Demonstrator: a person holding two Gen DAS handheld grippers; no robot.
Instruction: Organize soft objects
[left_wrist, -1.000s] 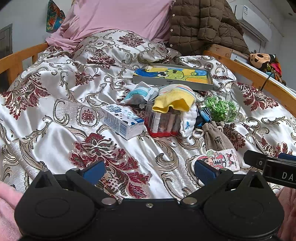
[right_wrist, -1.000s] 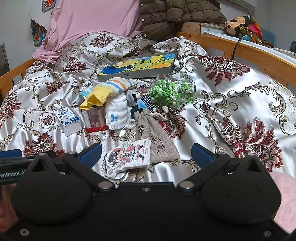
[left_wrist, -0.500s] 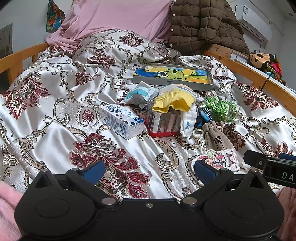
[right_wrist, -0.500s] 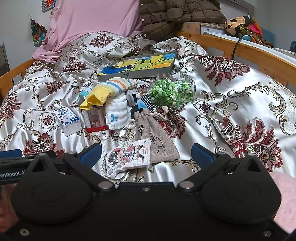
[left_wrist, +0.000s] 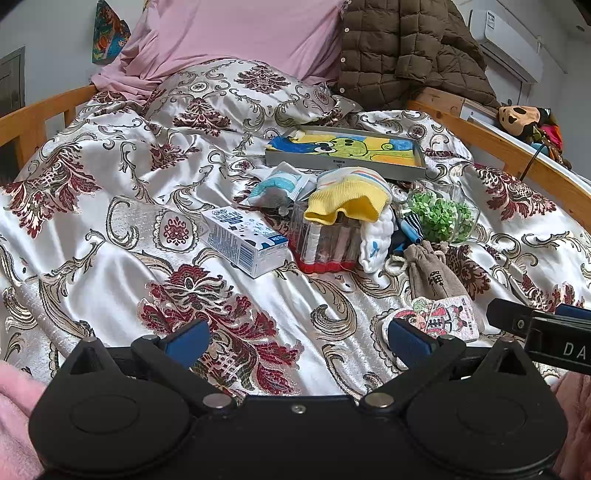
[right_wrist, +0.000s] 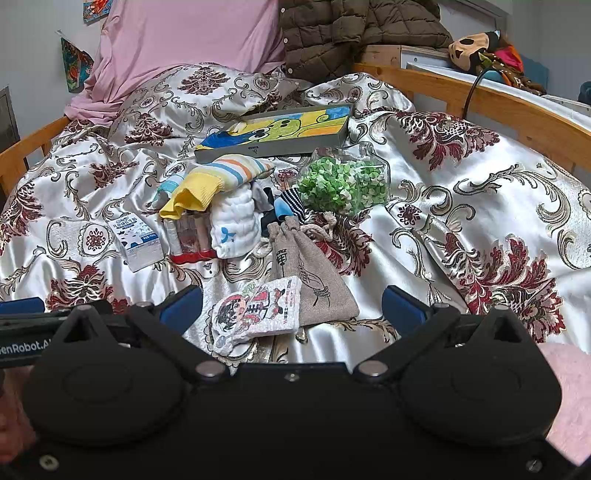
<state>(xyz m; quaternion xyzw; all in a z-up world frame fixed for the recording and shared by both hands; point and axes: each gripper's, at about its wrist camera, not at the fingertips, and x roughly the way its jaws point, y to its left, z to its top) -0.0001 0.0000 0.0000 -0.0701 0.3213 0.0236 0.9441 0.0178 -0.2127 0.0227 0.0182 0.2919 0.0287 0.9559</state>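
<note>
"enRobot.A" on left claw (right_wrist: 26, 325)

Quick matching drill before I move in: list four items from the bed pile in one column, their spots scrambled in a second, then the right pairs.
Things:
1. yellow striped sock
2. grey drawstring pouch
3. white and blue carton
4. cartoon picture box

Places:
A. farthest back, toward the pillows
B. draped over the clear container with the red base
C. left edge of the pile, lying on the cover
D. nearest side, beside the printed cartoon cloth

Pairs: 1-B, 2-D, 3-C, 4-A
</note>
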